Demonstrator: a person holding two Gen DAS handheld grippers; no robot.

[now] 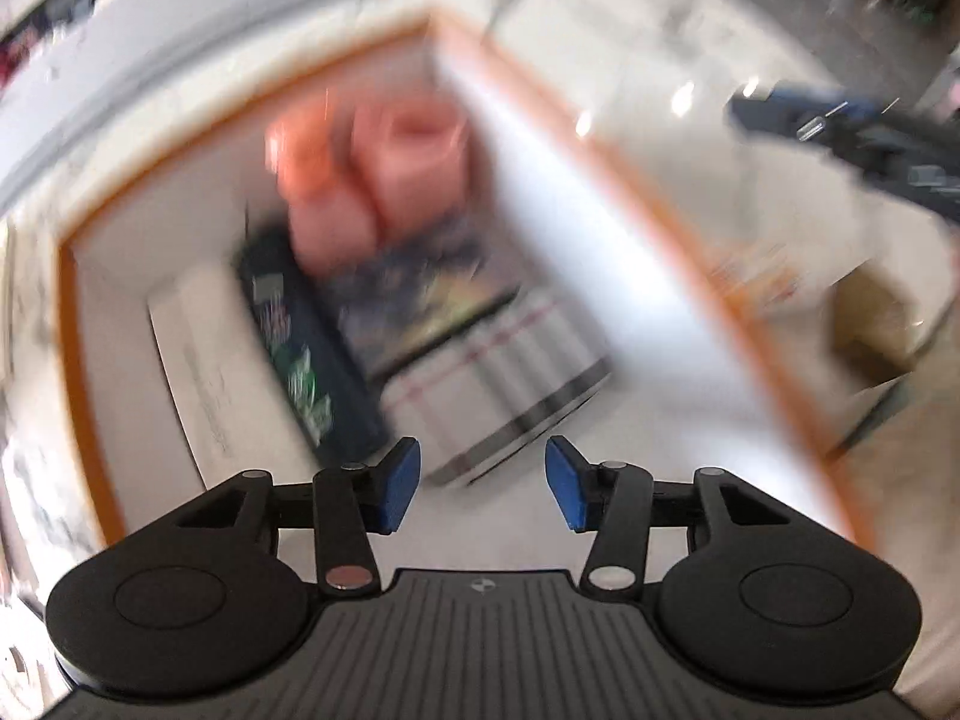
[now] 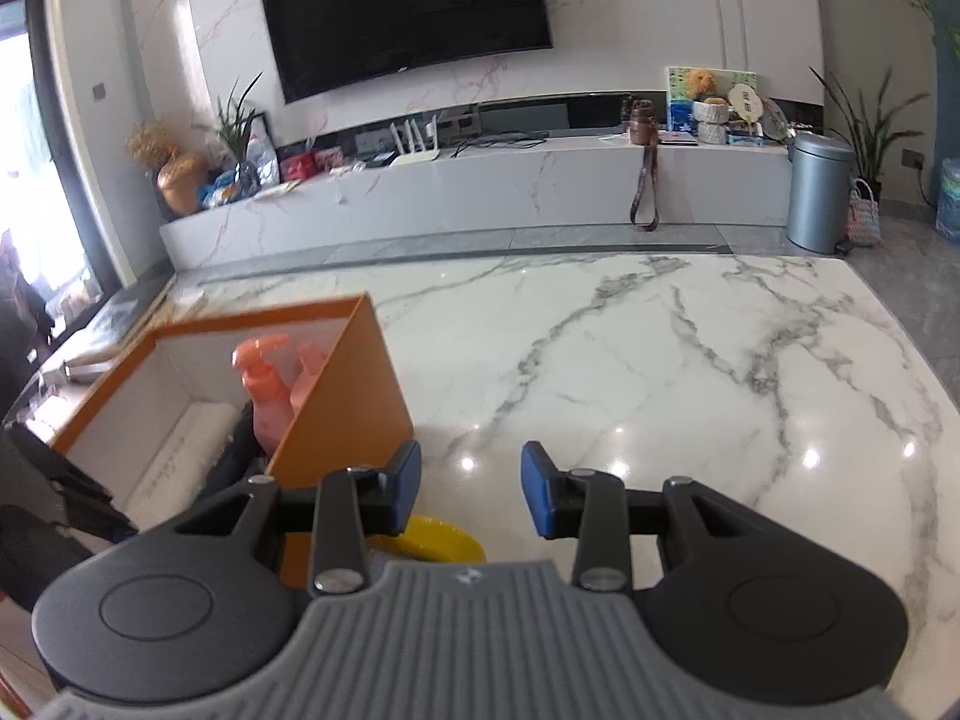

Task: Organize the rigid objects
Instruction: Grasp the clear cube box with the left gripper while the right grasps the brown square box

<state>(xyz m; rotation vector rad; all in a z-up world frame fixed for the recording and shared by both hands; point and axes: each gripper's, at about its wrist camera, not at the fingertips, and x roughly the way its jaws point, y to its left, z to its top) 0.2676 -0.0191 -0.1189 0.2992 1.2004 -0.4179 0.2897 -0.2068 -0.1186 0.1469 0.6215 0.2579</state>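
Note:
An orange box (image 1: 630, 180) with a white inside stands on the marble floor. In the blurred left wrist view it holds pink bottles (image 1: 384, 180), a dark box (image 1: 300, 348), a white box (image 1: 210, 360), a picture box (image 1: 432, 294) and a striped white pack (image 1: 510, 372). My left gripper (image 1: 483, 483) is open and empty above the box's inside. My right gripper (image 2: 471, 495) is open and empty, to the right of the orange box (image 2: 354, 402). The pink bottles (image 2: 270, 384) show over its wall. A yellow object (image 2: 444, 540) lies under the right gripper.
Glossy marble floor (image 2: 660, 360) spreads to the right. A TV bench (image 2: 480, 192) with clutter, a grey bin (image 2: 819, 198) and plants stand at the far wall. The right gripper shows in the left wrist view (image 1: 852, 132). A brown object (image 1: 876, 324) lies beside the box.

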